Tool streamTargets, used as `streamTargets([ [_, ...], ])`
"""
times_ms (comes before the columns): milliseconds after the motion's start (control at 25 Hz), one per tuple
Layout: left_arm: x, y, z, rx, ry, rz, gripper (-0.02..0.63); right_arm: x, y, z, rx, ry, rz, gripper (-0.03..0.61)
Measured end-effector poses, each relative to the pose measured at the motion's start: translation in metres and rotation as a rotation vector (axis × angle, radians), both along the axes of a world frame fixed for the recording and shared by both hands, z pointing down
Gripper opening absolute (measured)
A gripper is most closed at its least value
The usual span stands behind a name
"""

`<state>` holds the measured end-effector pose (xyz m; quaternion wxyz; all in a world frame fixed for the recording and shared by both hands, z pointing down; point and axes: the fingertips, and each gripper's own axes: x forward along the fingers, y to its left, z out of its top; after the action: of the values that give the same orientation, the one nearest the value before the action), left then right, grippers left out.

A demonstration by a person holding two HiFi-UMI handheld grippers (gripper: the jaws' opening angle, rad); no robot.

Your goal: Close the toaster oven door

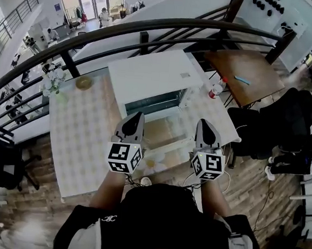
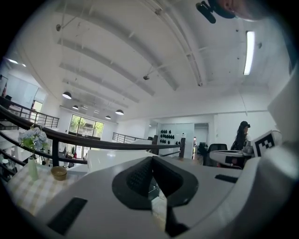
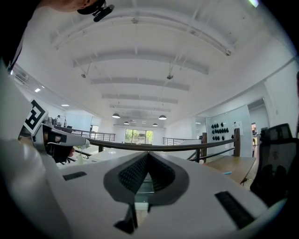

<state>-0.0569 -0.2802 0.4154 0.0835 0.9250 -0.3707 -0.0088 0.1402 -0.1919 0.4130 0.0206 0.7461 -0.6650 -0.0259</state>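
1. Left claw: your jaws are pressed together tip to tip. In the left gripper view the left claw shows its dark pads meeting at a point, with nothing pinched between them.
2. Right claw: your jaws are likewise pressed together and empty. In the right gripper view the right claw shows its pads meeting in a narrow V.
3. Both claws point away from you, side by side and well apart, each with its marker cube turned toward your head.
4. Door: it lies between your two claws, dropped forward and roughly flat, so it is open. The left claw sits by its left edge and the right claw by its right edge. You cannot tell from any view whether either tip touches it.
5. Oven: a white box just behind the door, with its dark mouth facing you.
6. Table: it is covered with a checked cloth and carries the oven toward its far side.
7. Bowl and vase: they stand near each other at the far left of the table, left of the oven. The vase holds pale flowers.
8. Cup: red and white, it stands on the table to the right of the oven.
9. Railing: a dark curved rail that runs behind the table.
10. Desk: it is wooden and stands beyond the railing at the right, with a blue pen lying on it.
11. Chair: it is black and stands at the right, near the desk.
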Motion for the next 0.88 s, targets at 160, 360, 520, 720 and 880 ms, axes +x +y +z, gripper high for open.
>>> streamTargets([
  [160, -0.005, -0.007, 0.013, -0.006, -0.025, -0.051, 0.014, 0.008, -0.015, 0.013, -0.007, 0.0, -0.025, -0.006],
  [360, -0.016, -0.017, 0.004, 0.005, -0.052, -0.136, 0.014, 0.011, -0.038, 0.013, -0.015, -0.019, -0.087, -0.006],
  [520, -0.024, -0.016, -0.003, 0.024, -0.059, -0.233, 0.014, 0.011, -0.048, 0.013, -0.015, 0.006, -0.166, -0.006],
  [720, -0.018, -0.007, -0.006, 0.015, -0.066, -0.312, 0.014, 0.027, -0.053, 0.013, -0.023, -0.002, -0.228, -0.006],
  [880, -0.008, -0.001, -0.003, 0.01, -0.083, -0.348, 0.014, 0.038, -0.06, 0.02, -0.031, -0.009, -0.273, -0.006],
])
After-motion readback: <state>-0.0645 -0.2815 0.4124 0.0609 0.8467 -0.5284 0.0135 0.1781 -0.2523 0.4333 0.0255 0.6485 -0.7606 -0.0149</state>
